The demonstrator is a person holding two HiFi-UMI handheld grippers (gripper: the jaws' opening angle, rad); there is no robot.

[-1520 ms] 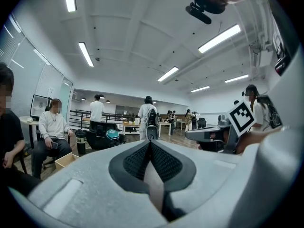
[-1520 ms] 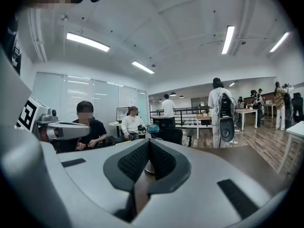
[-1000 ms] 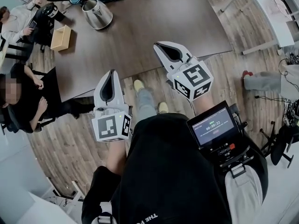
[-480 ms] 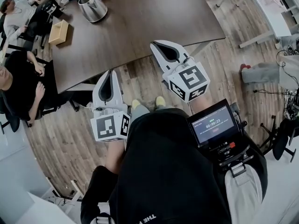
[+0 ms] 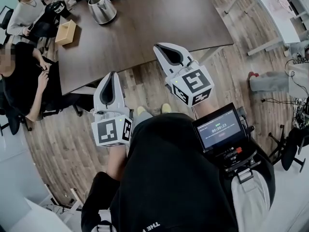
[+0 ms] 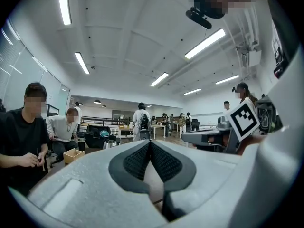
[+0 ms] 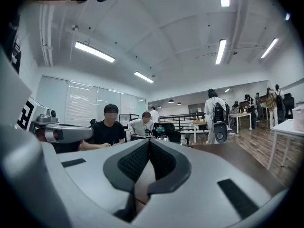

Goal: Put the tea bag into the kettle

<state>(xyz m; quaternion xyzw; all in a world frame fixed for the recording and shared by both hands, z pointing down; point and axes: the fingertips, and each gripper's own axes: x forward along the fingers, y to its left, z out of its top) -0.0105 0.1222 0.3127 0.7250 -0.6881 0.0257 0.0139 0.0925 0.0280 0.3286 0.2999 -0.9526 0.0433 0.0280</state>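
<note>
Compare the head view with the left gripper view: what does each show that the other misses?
Only the head view: the screen at the person's waist, the person's shoes, and the left gripper's own marker cube. Only the left gripper view: ceiling lights and a standing person far back in the room. Both: the kettle, the cardboard box, seated people, and the left gripper, jaws shut with nothing between them.
</note>
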